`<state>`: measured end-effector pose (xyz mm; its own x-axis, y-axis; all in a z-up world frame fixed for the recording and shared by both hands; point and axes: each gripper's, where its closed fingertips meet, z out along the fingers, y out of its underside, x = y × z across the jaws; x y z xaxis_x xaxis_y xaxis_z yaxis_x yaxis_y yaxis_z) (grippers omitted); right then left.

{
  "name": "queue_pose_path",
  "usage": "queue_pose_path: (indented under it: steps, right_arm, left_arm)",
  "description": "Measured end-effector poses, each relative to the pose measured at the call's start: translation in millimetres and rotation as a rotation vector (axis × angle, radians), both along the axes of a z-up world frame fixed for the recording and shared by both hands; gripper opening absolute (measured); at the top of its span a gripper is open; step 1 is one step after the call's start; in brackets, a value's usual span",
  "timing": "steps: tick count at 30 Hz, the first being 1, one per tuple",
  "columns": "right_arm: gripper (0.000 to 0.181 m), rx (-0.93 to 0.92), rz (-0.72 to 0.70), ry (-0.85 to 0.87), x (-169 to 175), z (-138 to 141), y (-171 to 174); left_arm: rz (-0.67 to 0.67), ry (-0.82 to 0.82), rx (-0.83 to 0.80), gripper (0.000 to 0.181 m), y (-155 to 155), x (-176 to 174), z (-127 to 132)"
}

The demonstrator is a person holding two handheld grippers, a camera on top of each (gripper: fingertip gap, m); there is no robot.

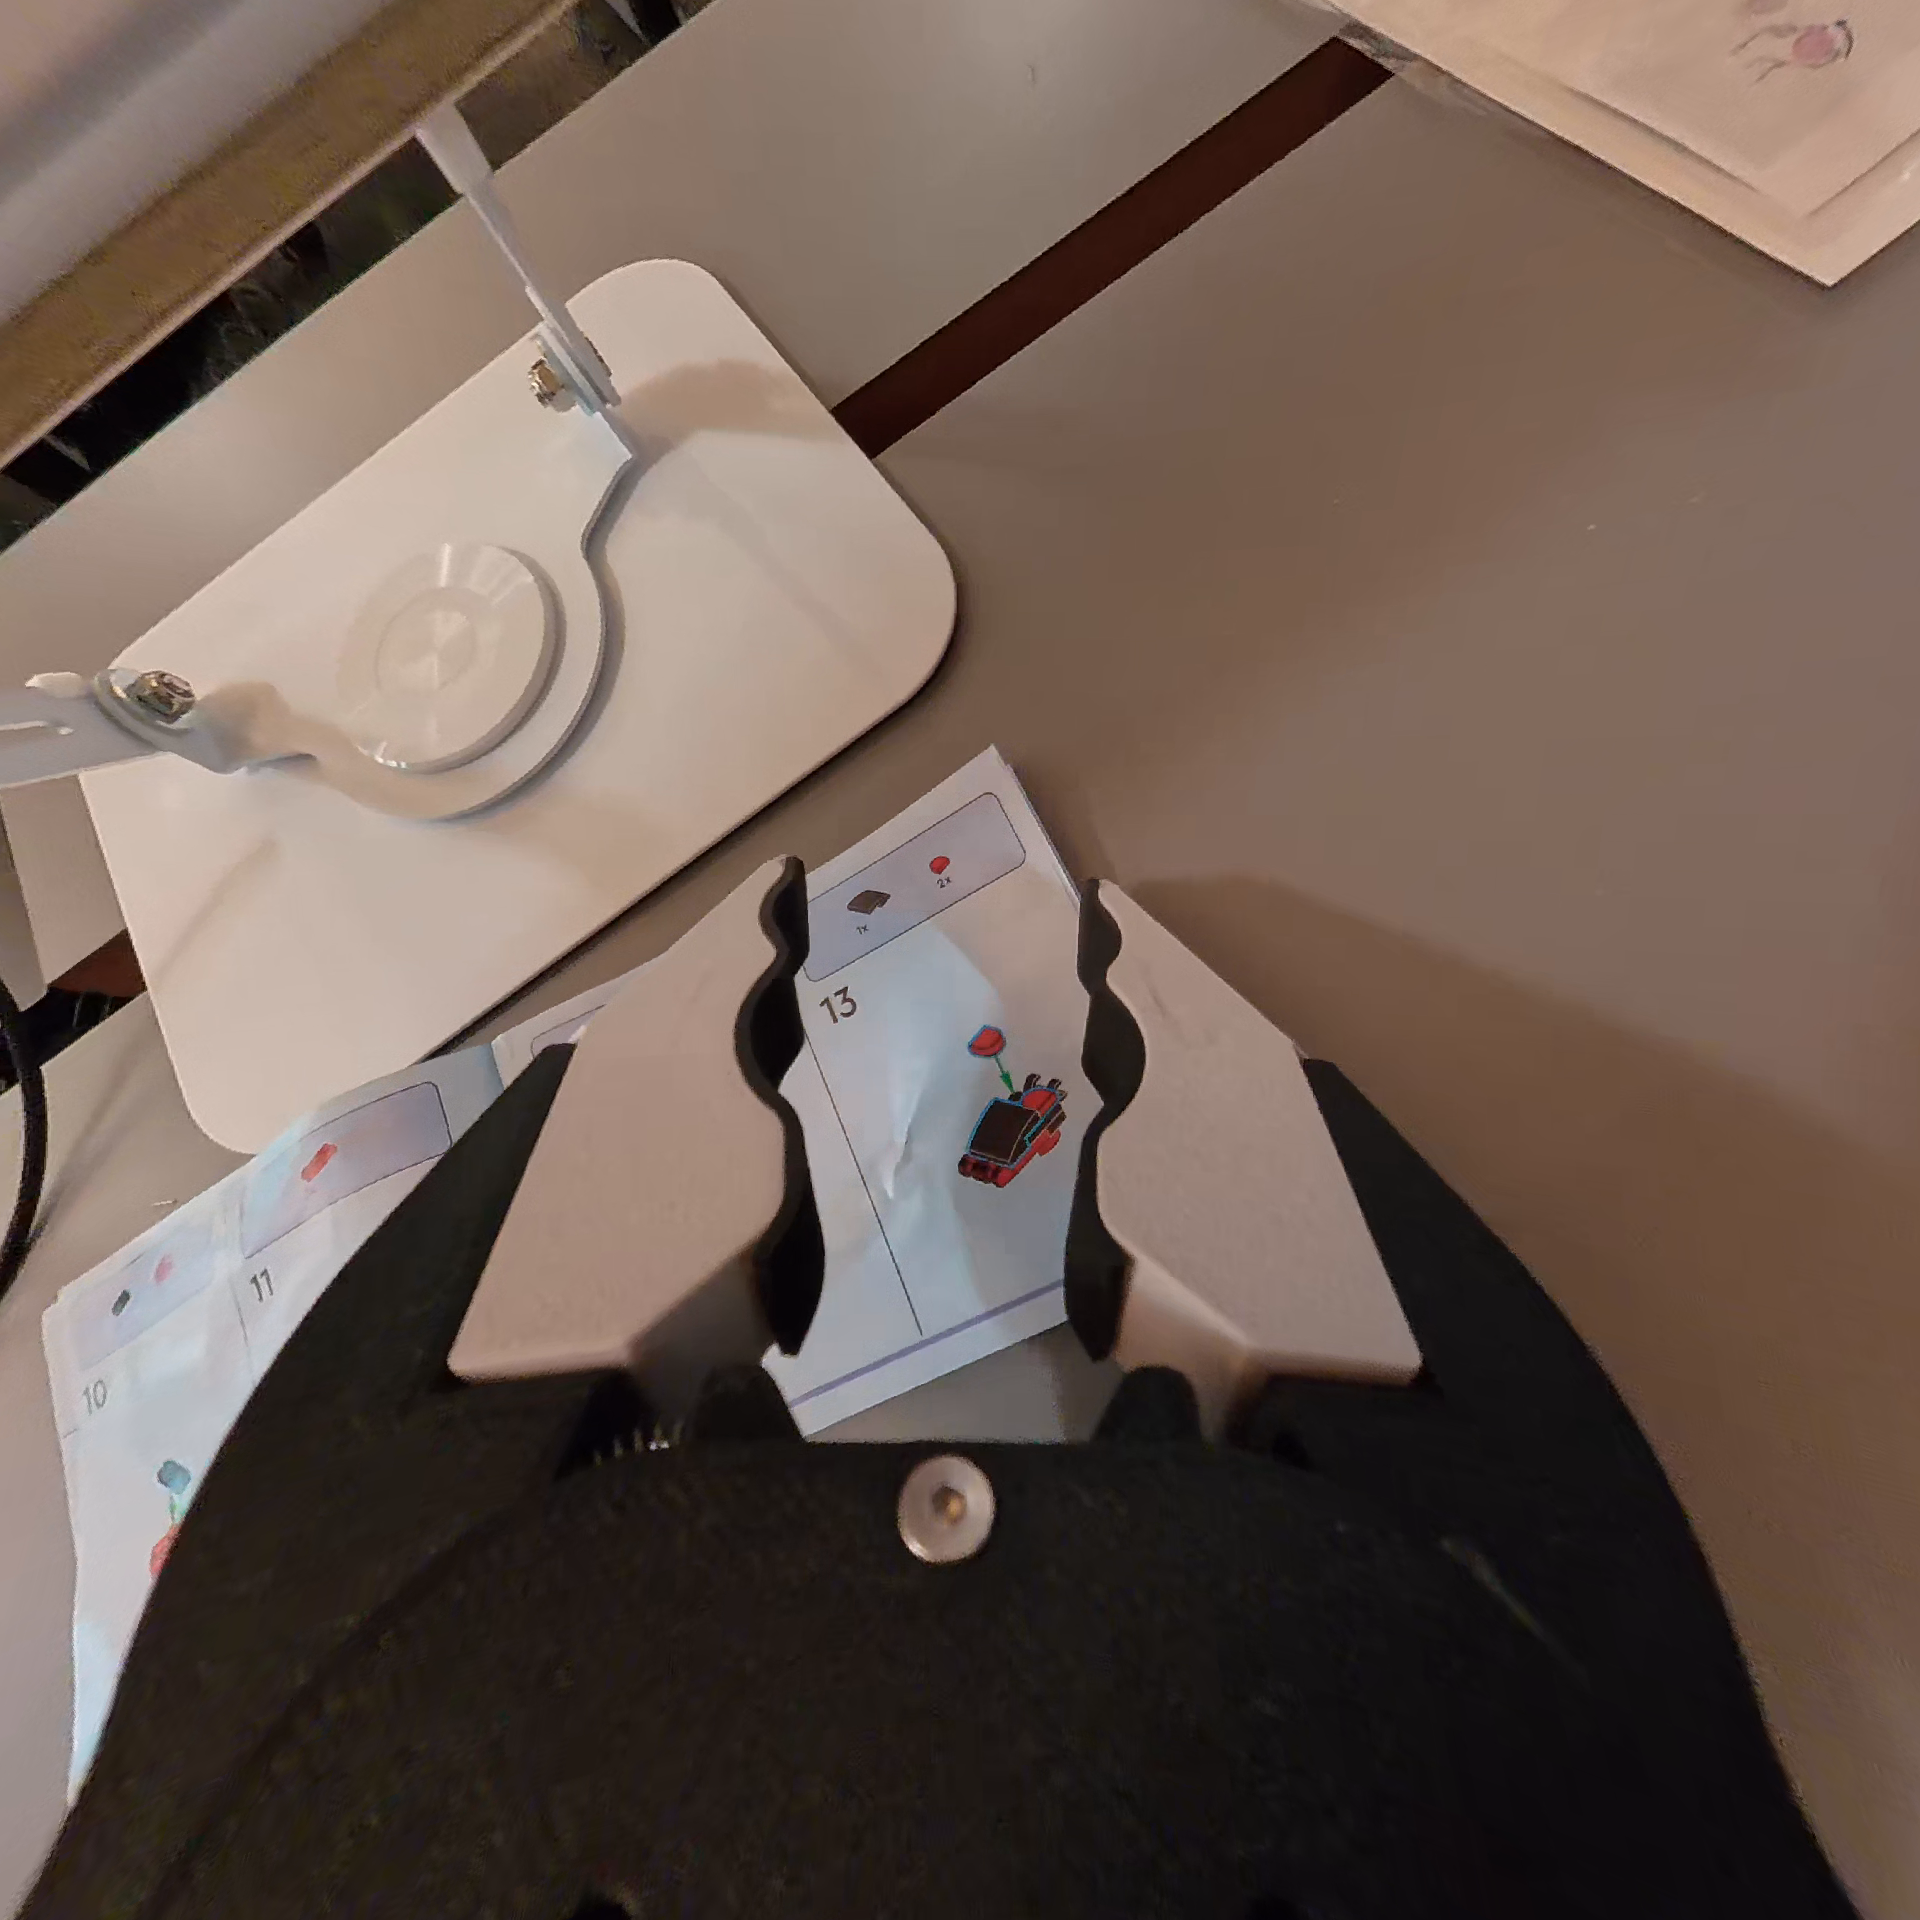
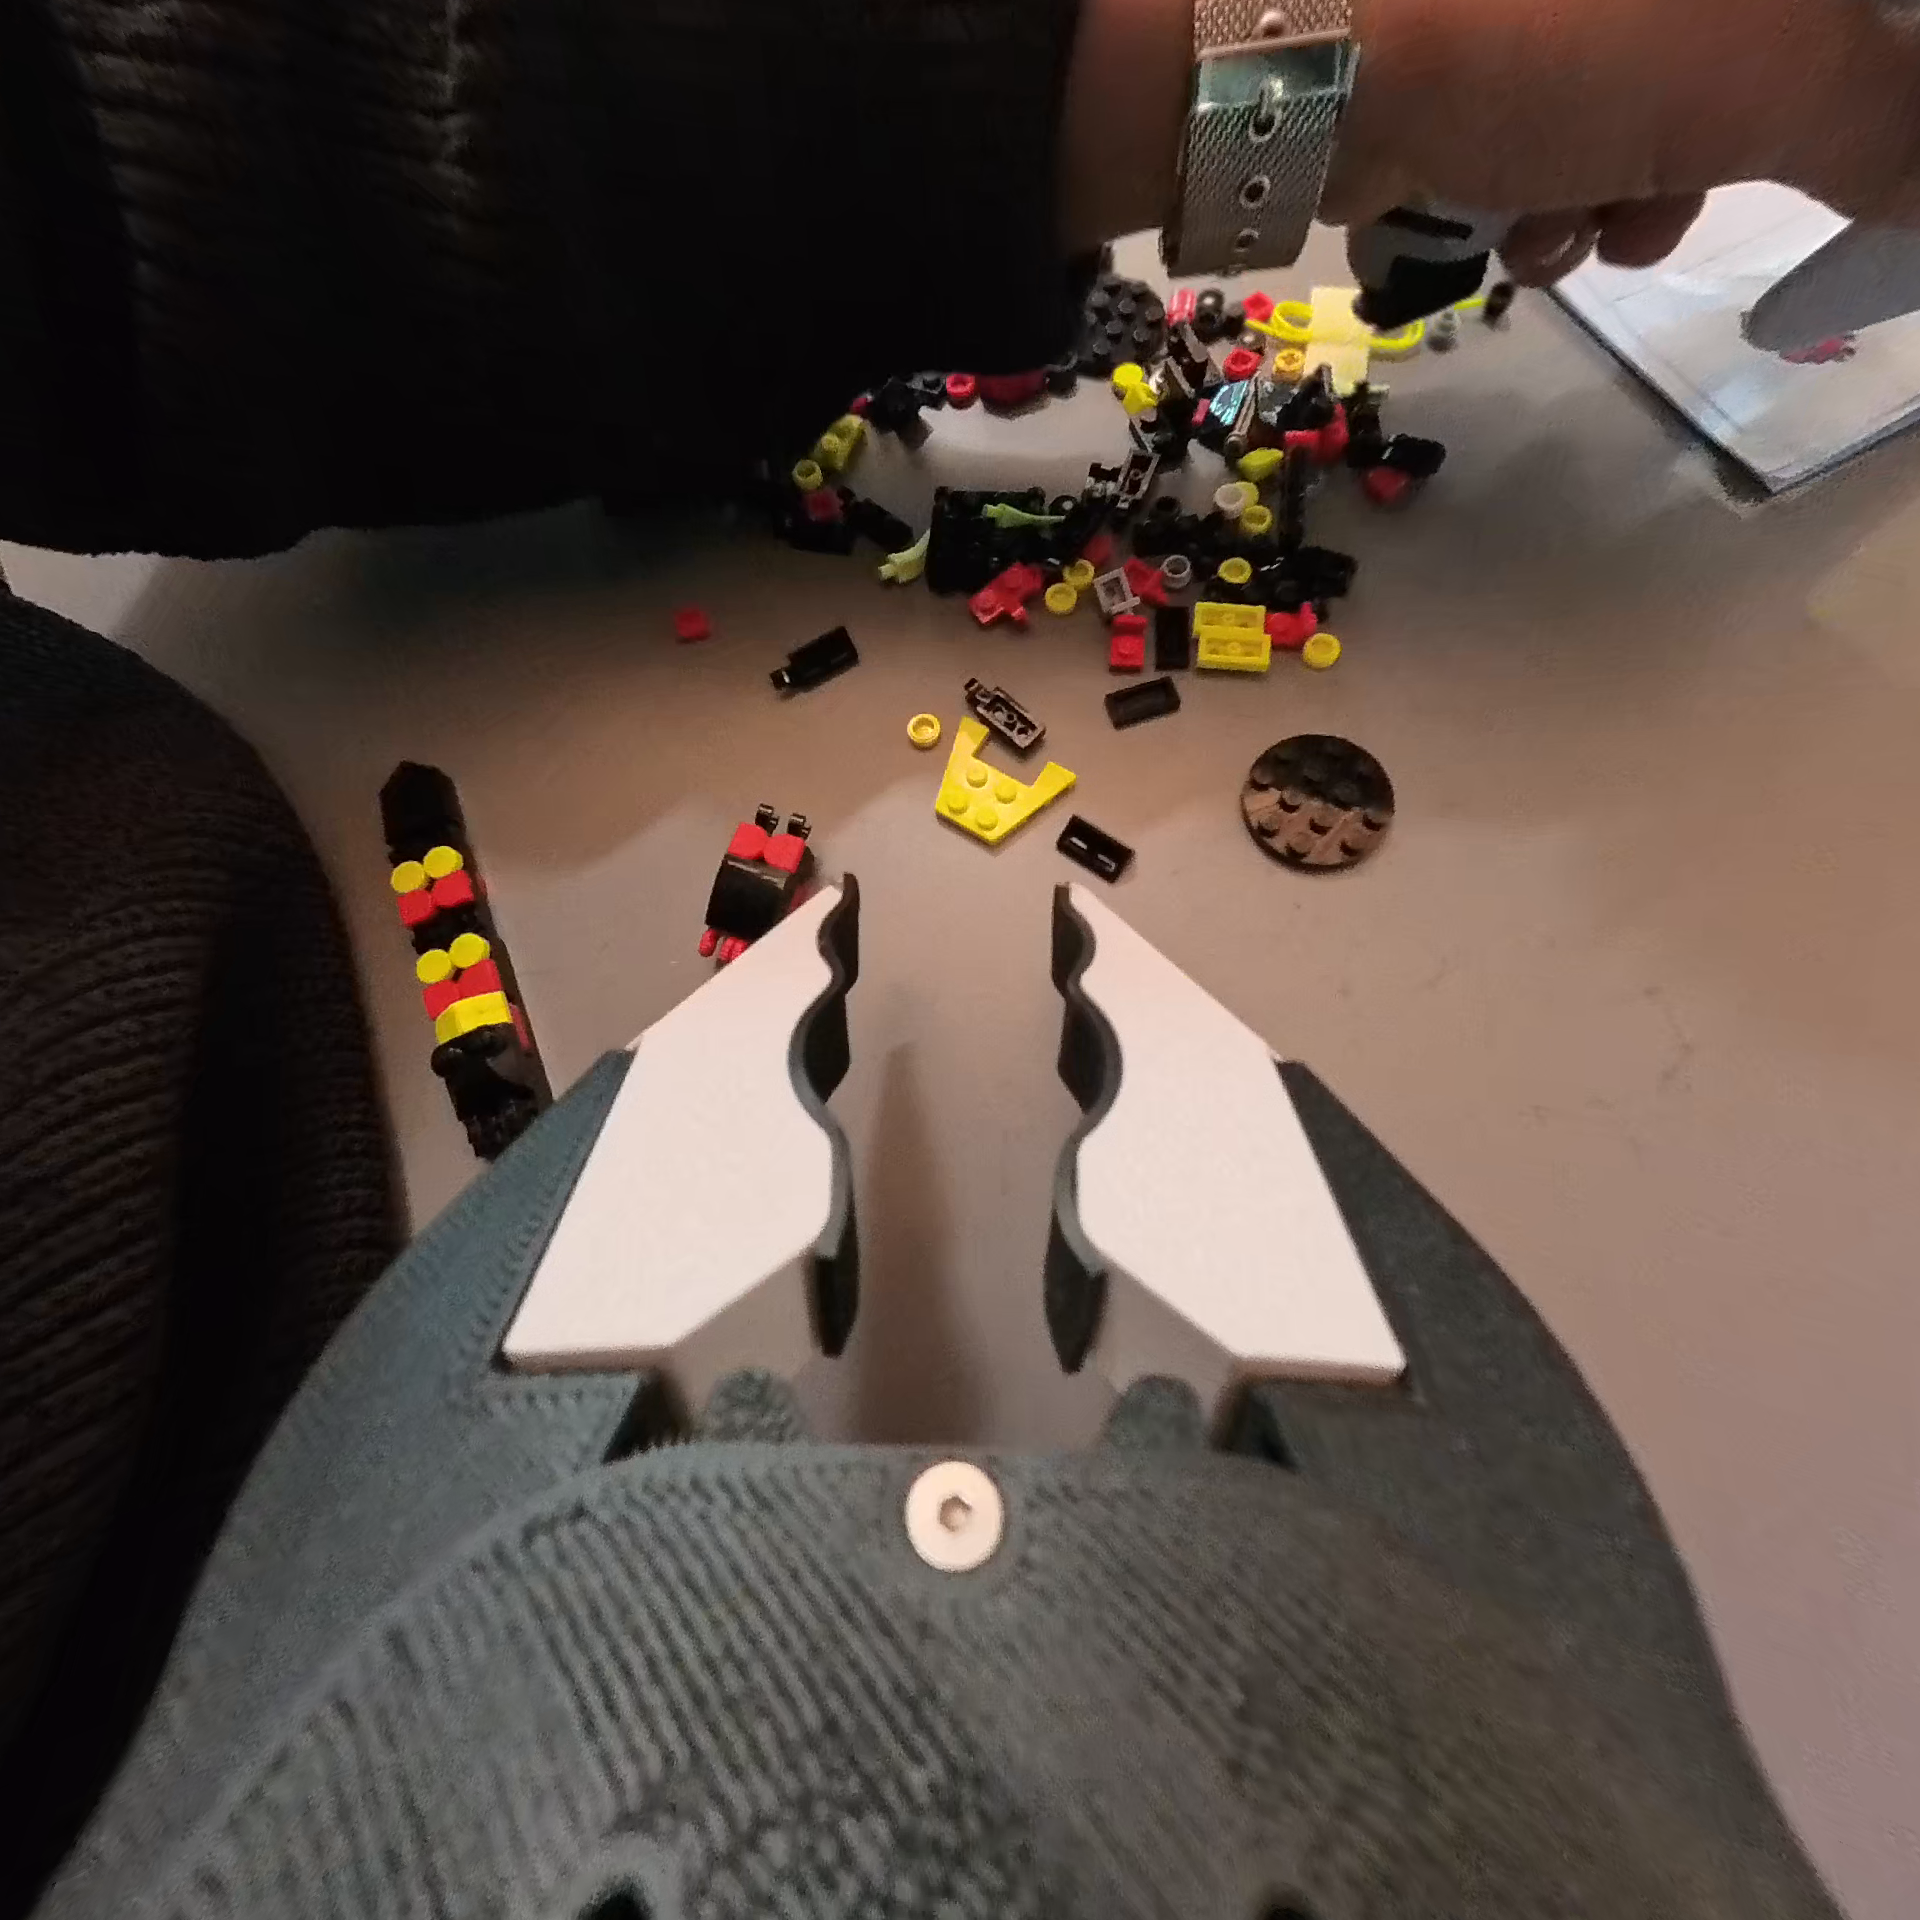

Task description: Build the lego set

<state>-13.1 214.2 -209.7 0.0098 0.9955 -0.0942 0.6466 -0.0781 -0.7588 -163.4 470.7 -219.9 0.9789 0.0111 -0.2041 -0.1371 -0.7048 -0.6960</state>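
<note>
My left gripper (image 1: 940, 883) is open and empty, hovering over the open instruction booklet (image 1: 935, 1101) on the grey table. My right gripper (image 2: 954, 899) is open and empty above bare table. Just left of its left fingertip sits a small black-and-red sub-assembly (image 2: 753, 878). Farther left lies a long black strip (image 2: 457, 961) with red and yellow pieces on it. A yellow wedge plate (image 2: 995, 795) and a round black plate (image 2: 1317, 800) lie ahead. A pile of loose black, red and yellow pieces (image 2: 1164, 488) lies beyond.
A white lamp base (image 1: 520, 665) with a hinged arm stands left of the booklet. Papers (image 1: 1683, 114) lie at the far right corner. A person's arm with a mesh watch strap (image 2: 1257, 135) reaches over the pile; a dark sleeve (image 2: 156, 1039) fills the left side. To the round black plate (image 2: 1317, 800): right tips about 6 cm, left tips about 20 cm.
</note>
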Motion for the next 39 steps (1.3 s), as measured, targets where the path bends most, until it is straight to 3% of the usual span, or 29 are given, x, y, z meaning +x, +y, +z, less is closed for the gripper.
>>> queue_pose_path:
  steps: [6,10,13,21,24,25,28,31,35,39]
  right_arm:
    - [0.036,0.002,0.000,-0.003,0.2,-0.6,0.2]
    - [0.036,0.001,-0.002,-0.003,0.3,-0.5,0.5]
    - [0.037,0.001,-0.003,-0.002,0.4,-0.3,0.7]
    - [0.036,0.013,-0.001,-0.012,0.2,-1.7,0.6]
    - [0.036,0.017,0.007,-0.021,-1.3,-3.6,-1.3]
    - [0.036,0.019,0.010,-0.025,-1.9,-4.5,-2.2]
    - [0.036,0.033,0.021,-0.042,-3.3,-7.3,-4.4]
    - [0.036,0.057,0.023,-0.057,-1.7,-8.7,-4.1]
    - [0.036,0.078,0.009,-0.042,0.1,-3.8,-1.4]
    - [0.036,0.065,0.014,-0.036,-0.8,-3.3,-2.9]
  left_arm:
    - [0.006,-0.017,0.007,0.047,-4.2,-6.0,5.3]
    - [-0.003,-0.080,0.004,0.032,-10.8,-8.6,9.3]
    - [0.009,-0.149,0.042,0.000,-16.5,-18.0,20.4]
    - [0.028,-0.401,0.189,0.000,-52.5,-69.6,66.2]
    - [0.061,-0.386,0.147,0.000,-70.3,-91.9,57.7]
    - [0.063,-0.395,0.126,0.006,-73.6,-90.8,51.0]
    - [0.018,-0.416,0.089,0.048,-71.6,-65.7,32.0]
    - [-0.027,-0.314,0.026,0.082,-62.7,-42.1,9.2]
    - [0.007,-0.165,-0.102,0.094,-61.9,-41.0,-20.9]
    - [0.015,-0.211,-0.098,0.077,-64.1,-43.7,-21.6]
